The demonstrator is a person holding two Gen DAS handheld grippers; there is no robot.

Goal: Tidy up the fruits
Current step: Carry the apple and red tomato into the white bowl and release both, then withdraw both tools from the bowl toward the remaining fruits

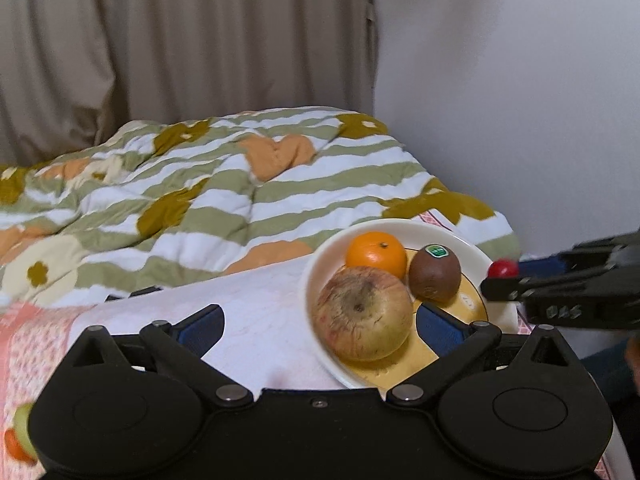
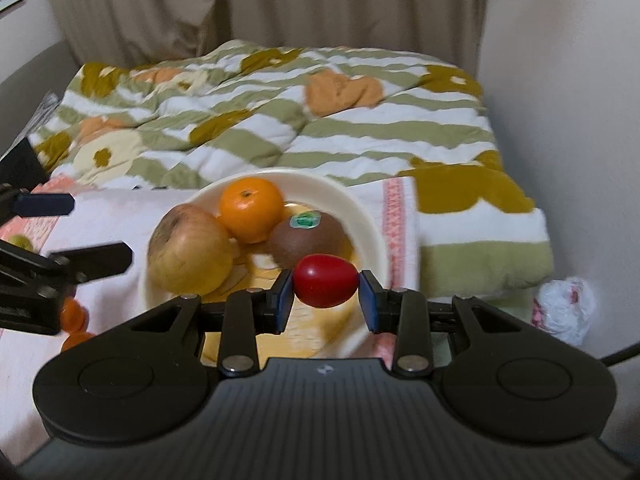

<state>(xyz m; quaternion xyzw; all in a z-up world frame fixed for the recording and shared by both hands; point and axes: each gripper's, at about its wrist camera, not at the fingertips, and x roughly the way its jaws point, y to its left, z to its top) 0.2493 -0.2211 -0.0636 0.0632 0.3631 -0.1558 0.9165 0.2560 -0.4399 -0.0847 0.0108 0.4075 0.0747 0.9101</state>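
Behind plate [image 2: 372, 216]: striped quilt [image 2: 320, 132] on bed, beige curtain [image 2: 280, 4], white wall [image 1: 520, 80].

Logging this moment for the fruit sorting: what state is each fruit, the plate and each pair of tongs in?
Apple: on plate, free.
Orange: on plate, free.
Kiwi: on plate, stickered.
Red fruit: held above plate.
Plate: holds three fruits.
Right tongs: shut on red fruit.
Left tongs: open, empty.

One plate [image 2: 372, 216] sitting on bed, holding three fruits: one apple [image 2: 188, 252], one orange [image 2: 250, 208], one kiwi [image 2: 306, 236]. One red tomato [image 2: 325, 280] hovering near. Two small orange fruits [image 2: 74, 316] lying left.
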